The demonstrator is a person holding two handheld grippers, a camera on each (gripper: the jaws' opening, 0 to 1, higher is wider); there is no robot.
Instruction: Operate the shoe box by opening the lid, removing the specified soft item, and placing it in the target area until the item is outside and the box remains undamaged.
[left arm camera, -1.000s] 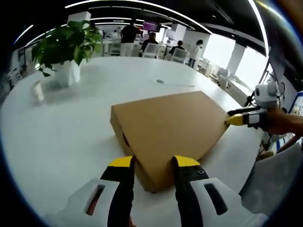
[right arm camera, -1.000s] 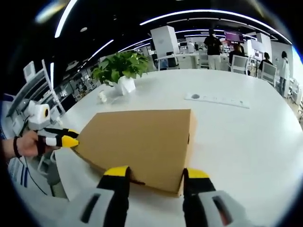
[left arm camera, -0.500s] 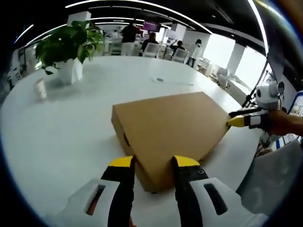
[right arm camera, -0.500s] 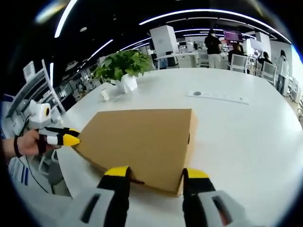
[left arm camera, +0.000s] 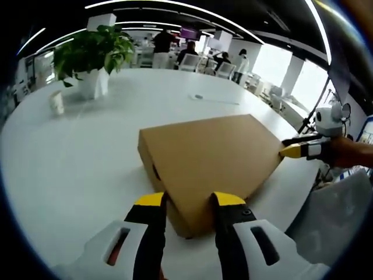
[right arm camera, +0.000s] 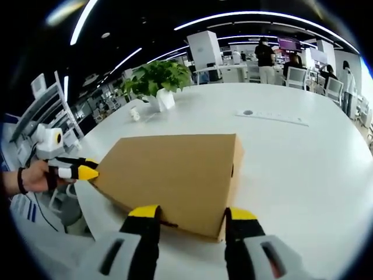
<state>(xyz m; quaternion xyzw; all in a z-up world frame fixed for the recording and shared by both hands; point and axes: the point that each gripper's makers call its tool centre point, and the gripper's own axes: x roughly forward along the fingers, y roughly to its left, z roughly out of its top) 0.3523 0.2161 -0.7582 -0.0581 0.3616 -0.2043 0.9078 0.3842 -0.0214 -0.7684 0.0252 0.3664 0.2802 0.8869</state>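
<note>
A closed brown cardboard shoe box (left arm camera: 204, 154) lies flat on the white table (left arm camera: 70, 169). My left gripper (left arm camera: 189, 201) is open, its yellow-tipped jaws straddling the box's near corner. In the left gripper view the right gripper (left arm camera: 291, 150), held by a hand, touches the box's far right corner. In the right gripper view the box (right arm camera: 175, 172) has its near edge between the open jaws of my right gripper (right arm camera: 192, 213), and the left gripper (right arm camera: 81, 172) sits at the box's left corner. The lid is down, so the inside is hidden.
A potted plant (left arm camera: 93, 52) (right arm camera: 160, 81) and a small white cup (left arm camera: 56, 102) stand at the table's far side. A flat white strip (right arm camera: 271, 116) lies beyond the box. People and chairs are far behind. The table edge (right arm camera: 87, 233) runs close to me.
Both views have swung slightly, so the plant and cup sit a little differently in the picture. The box and both grippers keep their places.
</note>
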